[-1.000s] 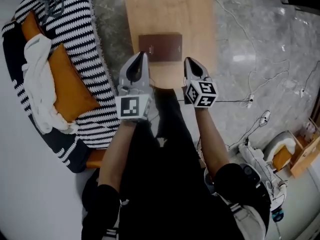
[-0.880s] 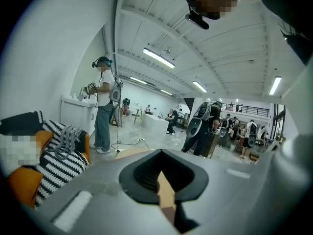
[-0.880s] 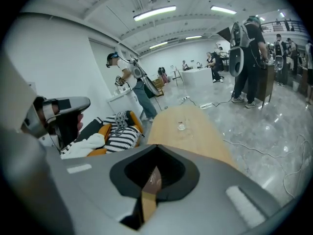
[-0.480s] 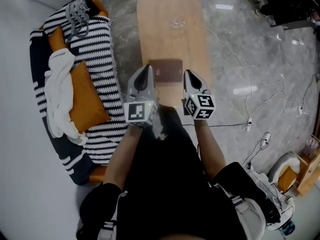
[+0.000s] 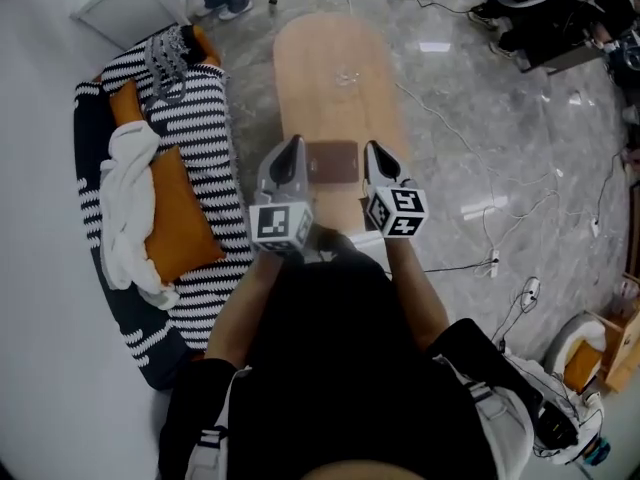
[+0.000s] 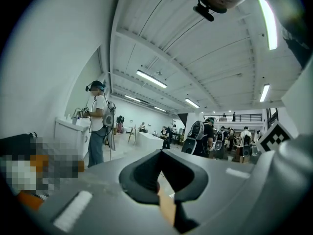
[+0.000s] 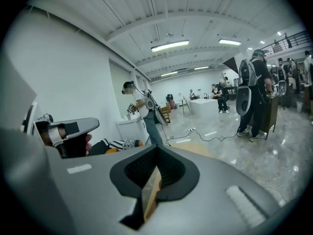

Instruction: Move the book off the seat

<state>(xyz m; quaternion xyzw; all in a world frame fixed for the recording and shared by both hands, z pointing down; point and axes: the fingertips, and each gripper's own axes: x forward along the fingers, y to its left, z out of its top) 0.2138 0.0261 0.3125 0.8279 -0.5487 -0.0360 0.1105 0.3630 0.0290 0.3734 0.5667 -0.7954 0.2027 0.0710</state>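
Book (image 5: 332,161) lies flat on the wooden surface (image 5: 340,68), right of the sofa (image 5: 205,108), so I reckon it's off the seat. Left gripper (image 5: 291,150) and right gripper (image 5: 372,152) are both pressed together, empty, just parked near it.

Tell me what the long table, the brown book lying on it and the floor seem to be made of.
Table: light wood or wood veneer with a matt finish, going by its even tan tone.
Book: dark brown cover, perhaps leather or leatherette. It looks smooth and dull, but is too small to be sure.
Floor: polished grey stone or marble-look tile, with pale veining and bright reflections of lights.
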